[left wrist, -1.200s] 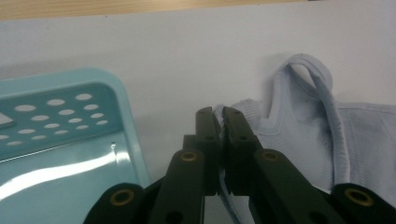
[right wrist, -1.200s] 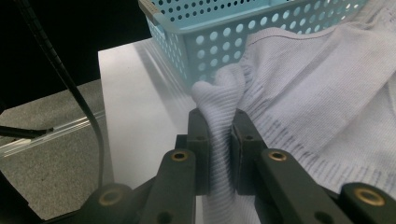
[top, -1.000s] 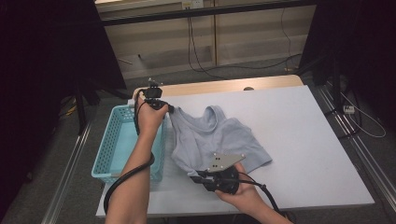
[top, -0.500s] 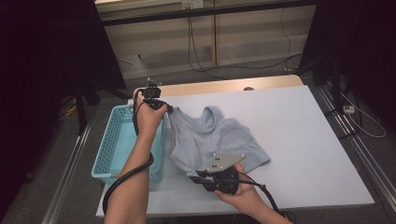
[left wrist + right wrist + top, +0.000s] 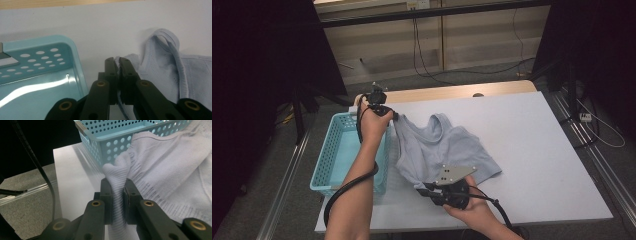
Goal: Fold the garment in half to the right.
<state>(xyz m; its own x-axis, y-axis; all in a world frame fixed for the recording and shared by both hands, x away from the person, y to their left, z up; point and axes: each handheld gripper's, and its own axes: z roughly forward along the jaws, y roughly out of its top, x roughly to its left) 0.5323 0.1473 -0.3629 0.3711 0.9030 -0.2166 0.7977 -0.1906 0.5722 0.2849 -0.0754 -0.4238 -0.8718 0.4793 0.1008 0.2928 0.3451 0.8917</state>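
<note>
Pale blue knit was pinched at two places. Nearest the person, the right gripper (image 5: 426, 190) had its jaws closed on a bunched fold of the top's (image 5: 447, 150) hem, the fabric squeezed between the pads and spilling above them in the right gripper view. Farther up the table (image 5: 537, 150), the left gripper (image 5: 393, 117) was clamped just as tightly on a thin edge near the shoulder strap, with almost no gap left between its jaws. The top lay partly raised between the two grips, its body still resting on the white surface, right beside the basket (image 5: 324, 165), which hung off the table's left edge with nothing visible inside it.

The step looked like carrying the garment over into the basket. To do it well, both grips should stay firm, and the hands should rise together so the cloth clears the basket wall rather than dragging over it. Moving both at the same pace would keep the thin strap edge from slipping free.
</note>
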